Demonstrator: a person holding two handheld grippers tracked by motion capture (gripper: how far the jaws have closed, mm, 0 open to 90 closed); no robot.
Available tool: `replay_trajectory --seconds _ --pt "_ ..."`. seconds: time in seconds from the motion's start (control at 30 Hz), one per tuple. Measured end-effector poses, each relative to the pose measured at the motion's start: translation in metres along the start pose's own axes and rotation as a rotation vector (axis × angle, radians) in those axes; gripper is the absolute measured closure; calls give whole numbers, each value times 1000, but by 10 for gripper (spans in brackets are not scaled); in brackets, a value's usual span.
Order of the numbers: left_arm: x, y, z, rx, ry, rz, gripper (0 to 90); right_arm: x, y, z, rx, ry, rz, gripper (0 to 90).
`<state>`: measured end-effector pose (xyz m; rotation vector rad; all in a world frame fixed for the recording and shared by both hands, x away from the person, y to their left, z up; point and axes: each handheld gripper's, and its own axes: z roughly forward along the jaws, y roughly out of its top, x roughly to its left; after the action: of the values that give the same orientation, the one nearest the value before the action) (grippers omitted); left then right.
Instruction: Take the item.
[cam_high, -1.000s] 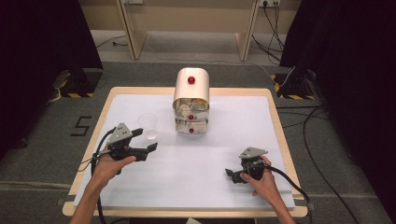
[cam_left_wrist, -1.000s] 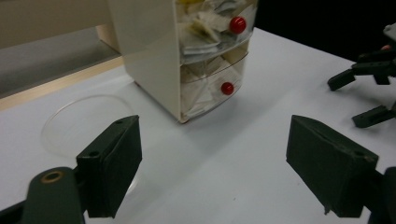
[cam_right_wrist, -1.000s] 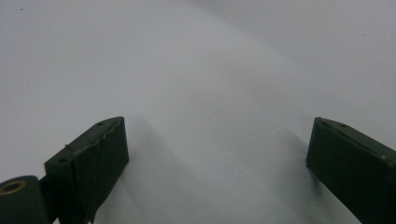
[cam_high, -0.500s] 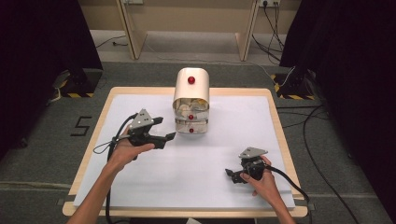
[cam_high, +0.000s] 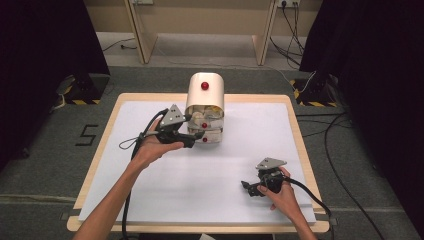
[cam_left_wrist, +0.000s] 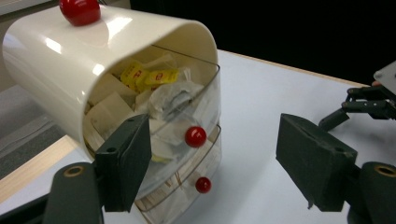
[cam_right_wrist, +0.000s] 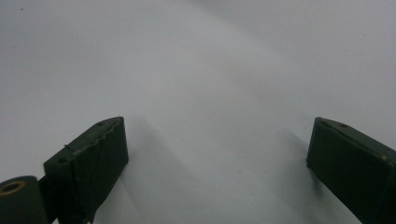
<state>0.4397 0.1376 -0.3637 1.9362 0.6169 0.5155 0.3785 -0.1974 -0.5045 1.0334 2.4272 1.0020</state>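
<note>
A cream box (cam_high: 205, 92) with a red knob on top stands at the table's far middle; in the left gripper view the box (cam_left_wrist: 93, 51) shows two clear drawers full of tea bags. The upper drawer's red knob (cam_left_wrist: 195, 136) and the lower knob (cam_left_wrist: 202, 185) face my left gripper (cam_high: 194, 132). That left gripper (cam_left_wrist: 212, 126) is open just in front of the drawers. Its jaws have just been closing a little, and the pads touch nothing. My right gripper (cam_high: 248, 188) rests on the white sheet at the near right, and in its own view the right gripper (cam_right_wrist: 217, 126) is open over bare sheet.
A white sheet (cam_high: 150, 200) covers the wooden table (cam_high: 295, 130). Cables trail from both grippers toward the near edge. Black curtains hang at both sides, and table legs stand on the floor beyond. The right gripper (cam_left_wrist: 369, 105) lies far off in the left gripper view.
My left hand has moved right and up from the table's left side to the front of the drawers, now covering a clear cup that stood there. The right hand has stayed put.
</note>
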Motion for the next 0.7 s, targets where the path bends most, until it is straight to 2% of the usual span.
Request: replay_trajectory --seconds 0.17,0.3,0.33,0.4,0.53,0.7 --pt "4 7 13 35 4 19 269 0 0 0 1 0 1 58" --pt "10 7 20 47 7 -1 268 0 0 0 1 0 1 58" --pt "12 5 24 73 10 -1 268 0 0 0 0 0 0 58" --pt "14 2 25 89 8 -3 261 0 0 0 0 -1 0 58" --pt "13 -1 22 69 10 1 261 0 0 0 0 1 0 58" --pt "8 -1 16 83 2 4 264 0 0 0 0 -1 0 58"
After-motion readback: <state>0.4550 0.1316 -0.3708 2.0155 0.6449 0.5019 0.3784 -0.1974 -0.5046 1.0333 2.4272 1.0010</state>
